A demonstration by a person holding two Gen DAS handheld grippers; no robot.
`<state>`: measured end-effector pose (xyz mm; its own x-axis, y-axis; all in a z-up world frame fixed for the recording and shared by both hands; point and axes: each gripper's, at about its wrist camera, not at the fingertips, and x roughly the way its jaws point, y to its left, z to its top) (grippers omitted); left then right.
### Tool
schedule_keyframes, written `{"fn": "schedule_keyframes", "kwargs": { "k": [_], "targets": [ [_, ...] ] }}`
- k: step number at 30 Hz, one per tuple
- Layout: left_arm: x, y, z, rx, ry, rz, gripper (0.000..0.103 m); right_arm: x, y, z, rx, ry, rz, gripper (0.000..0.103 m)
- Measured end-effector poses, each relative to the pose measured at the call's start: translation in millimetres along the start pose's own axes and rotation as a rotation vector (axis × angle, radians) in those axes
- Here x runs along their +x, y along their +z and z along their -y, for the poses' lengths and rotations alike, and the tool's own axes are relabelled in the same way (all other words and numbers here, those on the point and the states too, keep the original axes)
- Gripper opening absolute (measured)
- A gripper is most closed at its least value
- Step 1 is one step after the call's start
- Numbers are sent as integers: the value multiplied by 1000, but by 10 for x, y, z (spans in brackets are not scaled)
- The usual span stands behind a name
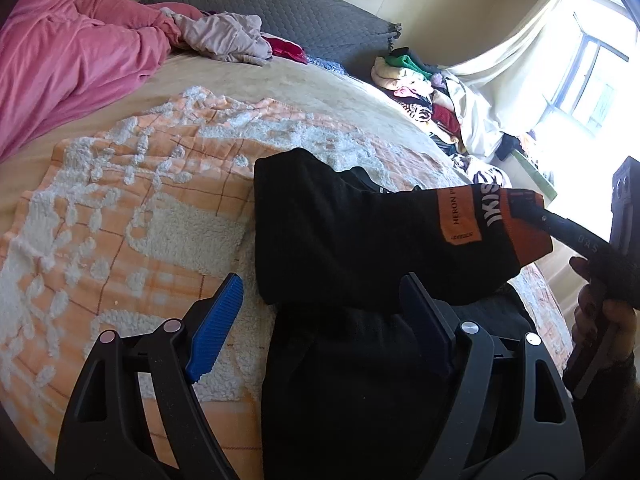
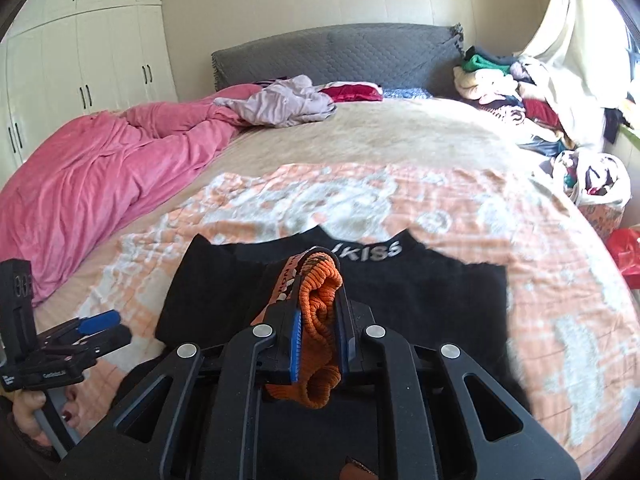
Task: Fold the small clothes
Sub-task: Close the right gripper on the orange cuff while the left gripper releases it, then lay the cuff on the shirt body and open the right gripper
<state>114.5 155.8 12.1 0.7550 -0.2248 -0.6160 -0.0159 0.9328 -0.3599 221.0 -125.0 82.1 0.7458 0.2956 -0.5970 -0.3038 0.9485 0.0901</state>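
Observation:
A black top [image 1: 340, 232] with an orange cuff lies on the orange-and-white blanket [image 1: 132, 208]; it also shows in the right wrist view [image 2: 420, 292], back part flat with "KISS" lettering. My right gripper [image 2: 320, 320] is shut on the orange ribbed cuff [image 2: 320, 300] and holds the sleeve lifted over the garment; it shows in the left wrist view [image 1: 532, 212] at the cuff's end [image 1: 516, 220]. My left gripper [image 1: 320, 320] is open, jaws wide, its right finger over the black cloth, its left finger over the blanket. It shows at the left in the right wrist view [image 2: 100, 328].
A pink duvet [image 2: 100, 168] is bunched along the bed's left. A lilac garment [image 2: 280, 100] and a red one [image 2: 352, 92] lie near the grey headboard [image 2: 340, 52]. A heap of clothes [image 2: 512, 92] sits at the right under the curtain. White wardrobes [image 2: 80, 48] stand at the left.

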Motion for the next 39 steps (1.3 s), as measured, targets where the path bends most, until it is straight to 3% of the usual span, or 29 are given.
{"fn": "schedule_keyframes", "kwargs": {
  "k": [14,16,24,34,39],
  "targets": [
    [342,179,320,101,20,-50,73,180,-122,655,-13,-103,-1,12],
    [421,215,333,106,17,-65,68,201,-142,723,-9,-108,1,12],
    [730,338,416,146,5,-128,27,235,-186,863,7,-99,13,12],
    [965,274,401,159,11,-187,26,269,-259,984,41,-114,-3,12],
    [967,274,429,160,1,-171,26,326,-314,1057,53,-135,-25,13]
  ]
}}
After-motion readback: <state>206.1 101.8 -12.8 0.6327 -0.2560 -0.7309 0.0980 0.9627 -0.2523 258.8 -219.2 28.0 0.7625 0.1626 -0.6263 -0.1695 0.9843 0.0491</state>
